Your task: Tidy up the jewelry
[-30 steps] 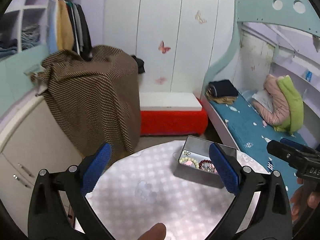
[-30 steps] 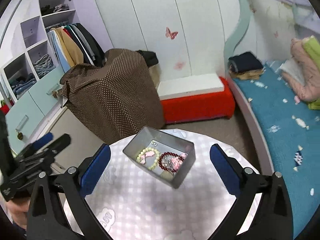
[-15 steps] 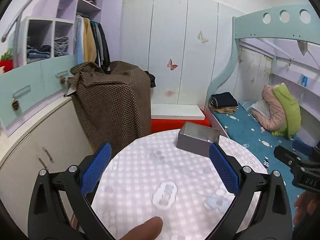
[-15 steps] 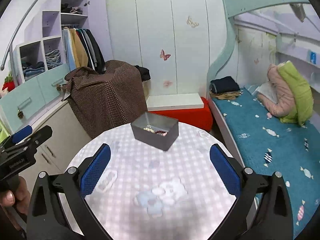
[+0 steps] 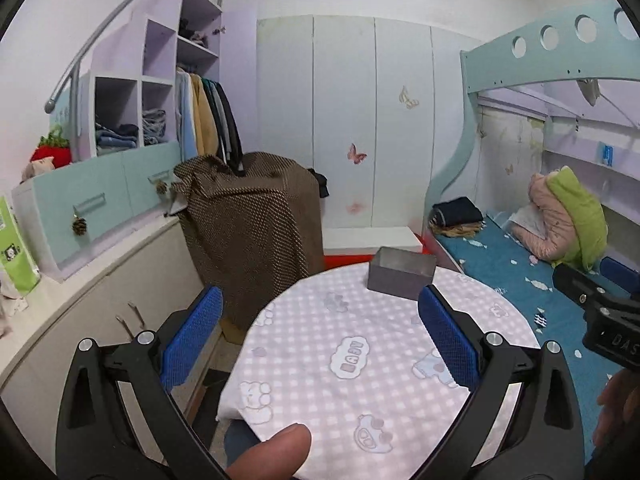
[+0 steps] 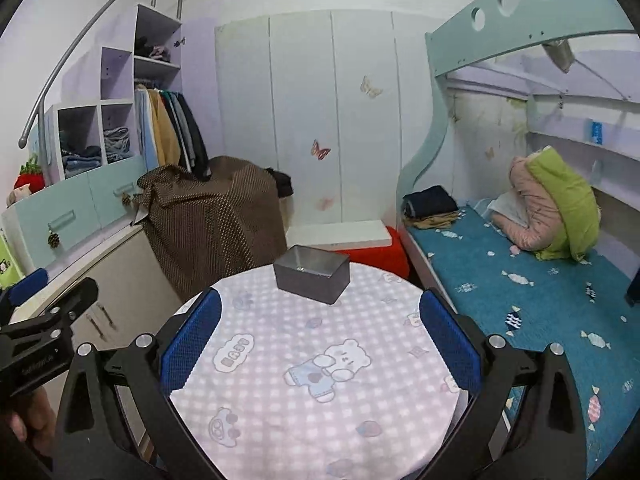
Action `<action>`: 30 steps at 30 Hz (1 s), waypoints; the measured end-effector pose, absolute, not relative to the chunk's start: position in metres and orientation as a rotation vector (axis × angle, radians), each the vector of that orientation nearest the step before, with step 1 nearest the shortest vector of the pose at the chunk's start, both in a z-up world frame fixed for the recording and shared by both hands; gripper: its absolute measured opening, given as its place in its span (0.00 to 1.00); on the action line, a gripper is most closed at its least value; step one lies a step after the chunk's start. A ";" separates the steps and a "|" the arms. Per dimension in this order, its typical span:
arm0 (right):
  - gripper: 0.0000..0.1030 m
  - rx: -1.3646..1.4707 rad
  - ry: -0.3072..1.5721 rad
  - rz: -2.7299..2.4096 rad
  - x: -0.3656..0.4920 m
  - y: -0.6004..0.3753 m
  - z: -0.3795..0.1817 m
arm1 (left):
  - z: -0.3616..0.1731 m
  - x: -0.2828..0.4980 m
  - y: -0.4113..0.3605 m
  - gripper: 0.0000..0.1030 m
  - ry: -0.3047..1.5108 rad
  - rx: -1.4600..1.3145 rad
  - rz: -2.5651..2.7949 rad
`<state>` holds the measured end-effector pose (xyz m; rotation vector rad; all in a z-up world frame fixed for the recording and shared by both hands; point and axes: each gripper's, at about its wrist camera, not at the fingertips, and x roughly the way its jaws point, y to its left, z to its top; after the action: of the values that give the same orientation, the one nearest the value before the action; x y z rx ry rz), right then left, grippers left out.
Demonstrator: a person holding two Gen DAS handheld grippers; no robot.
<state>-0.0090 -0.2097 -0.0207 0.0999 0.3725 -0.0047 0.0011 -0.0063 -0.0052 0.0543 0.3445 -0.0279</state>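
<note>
A grey metal box [image 5: 401,273] stands at the far edge of the round table [image 5: 360,360]; it also shows in the right wrist view [image 6: 312,274]. From this low angle its contents are hidden. My left gripper [image 5: 320,336] is open and empty, held back near the table's front edge. My right gripper [image 6: 320,340] is open and empty, also well short of the box. Each gripper shows at the edge of the other's view: the right one [image 5: 600,312] and the left one [image 6: 44,320].
The table carries a pink checked cloth with cartoon bears [image 6: 332,364]. A brown dotted cloth covers something [image 5: 252,232] at the left behind the table. A bunk bed with a blue mattress [image 6: 520,280] is at the right. Cabinets [image 5: 100,280] run along the left.
Both grippers have pulled back and dropped lower, away from the box. The beads in the box, visible a second ago, are now out of sight behind its wall.
</note>
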 end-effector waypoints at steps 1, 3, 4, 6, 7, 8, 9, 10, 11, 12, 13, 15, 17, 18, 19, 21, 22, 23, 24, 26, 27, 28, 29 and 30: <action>0.93 0.101 0.364 -0.005 -0.011 -0.207 -0.020 | -0.003 -0.002 -0.005 0.95 0.338 0.045 -0.026; 0.93 0.095 0.358 0.001 -0.014 -0.201 -0.020 | 0.001 -0.007 -0.002 0.95 0.324 0.032 -0.019; 0.93 0.089 0.357 0.009 -0.014 -0.196 -0.020 | 0.002 -0.010 -0.002 0.95 0.314 0.026 -0.018; 0.93 0.081 0.357 0.010 -0.017 -0.192 -0.021 | 0.005 -0.015 -0.002 0.95 0.302 0.020 -0.015; 0.93 0.069 0.358 0.011 -0.017 -0.188 -0.021 | 0.006 -0.017 -0.002 0.95 0.291 0.023 -0.013; 0.93 0.064 0.359 0.012 -0.019 -0.186 -0.022 | 0.007 -0.019 -0.005 0.95 0.281 0.031 -0.010; 0.93 0.059 0.360 0.017 -0.019 -0.184 -0.022 | 0.007 -0.022 -0.007 0.95 0.271 0.042 -0.002; 0.93 0.059 0.359 0.020 -0.020 -0.182 -0.021 | 0.008 -0.023 -0.008 0.95 0.264 0.049 0.003; 0.93 0.056 0.357 0.020 -0.021 -0.180 -0.021 | 0.009 -0.024 -0.008 0.95 0.258 0.052 0.009; 0.93 0.053 0.355 0.016 -0.021 -0.180 -0.021 | 0.009 -0.025 -0.008 0.95 0.256 0.050 0.012; 0.93 0.051 0.352 0.014 -0.022 -0.179 -0.020 | 0.010 -0.024 -0.006 0.95 0.260 0.040 0.008; 0.93 0.049 0.349 0.017 -0.022 -0.179 -0.019 | 0.011 -0.023 -0.002 0.95 0.271 0.014 -0.009; 0.93 0.049 0.344 0.011 -0.025 -0.179 -0.020 | 0.012 -0.023 0.000 0.95 0.273 -0.005 -0.009; 0.93 0.051 0.343 0.010 -0.025 -0.179 -0.019 | 0.012 -0.022 0.002 0.95 0.273 -0.005 -0.007; 0.93 0.052 0.343 0.006 -0.026 -0.180 -0.019 | 0.012 -0.022 0.002 0.95 0.275 -0.005 -0.006; 0.93 0.051 0.341 0.000 -0.026 -0.180 -0.019 | 0.012 -0.022 0.002 0.95 0.275 -0.006 -0.007; 0.93 0.053 0.341 -0.002 -0.026 -0.181 -0.018 | 0.012 -0.022 0.002 0.95 0.276 -0.005 -0.005; 0.93 0.055 0.341 -0.004 -0.027 -0.182 -0.018 | 0.012 -0.022 0.002 0.95 0.276 -0.004 -0.006; 0.93 0.056 0.340 -0.006 -0.027 -0.182 -0.018 | 0.012 -0.022 0.002 0.95 0.275 -0.004 -0.005; 0.93 0.059 0.338 -0.009 -0.027 -0.183 -0.017 | 0.012 -0.022 0.002 0.95 0.274 -0.003 -0.002; 0.93 0.060 0.337 -0.010 -0.027 -0.184 -0.017 | 0.012 -0.022 0.002 0.95 0.275 -0.003 -0.002; 0.93 0.061 0.335 -0.013 -0.028 -0.184 -0.016 | 0.011 -0.022 0.002 0.95 0.276 -0.003 -0.002; 0.93 0.062 0.334 -0.014 -0.027 -0.184 -0.016 | 0.011 -0.022 0.002 0.95 0.278 -0.005 -0.001; 0.93 0.065 0.334 -0.014 -0.027 -0.185 -0.016 | 0.010 -0.021 0.001 0.95 0.280 -0.006 -0.003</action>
<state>-0.0273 -0.1847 -0.0159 0.0648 0.3340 -0.0145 -0.0215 0.0008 0.0104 -0.0061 0.2796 -0.0029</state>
